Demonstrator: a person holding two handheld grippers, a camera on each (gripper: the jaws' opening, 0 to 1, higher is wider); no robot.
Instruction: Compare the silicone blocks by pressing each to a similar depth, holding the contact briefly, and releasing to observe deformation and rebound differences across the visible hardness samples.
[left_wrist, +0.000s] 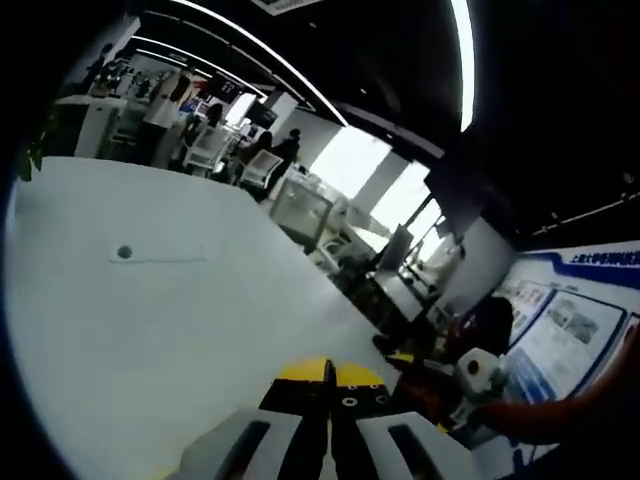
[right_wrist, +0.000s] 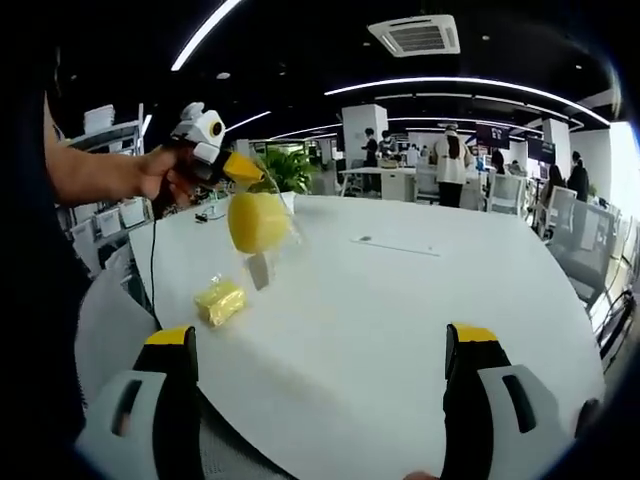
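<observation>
right gripper (right_wrist: 320, 400): jaws spread wide, nothing between; we read it as waiting over the table (right_wrist: 400, 300).
small yellow block (right_wrist: 220, 300): lies bagged on the table, near edge, not pressed.
left gripper (right_wrist: 232, 172): lifts large yellow block (right_wrist: 258, 221) in its bag clear of the table; in left gripper view jaws (left_wrist: 330, 385) look pinched together, we guess on the bag.
</observation>
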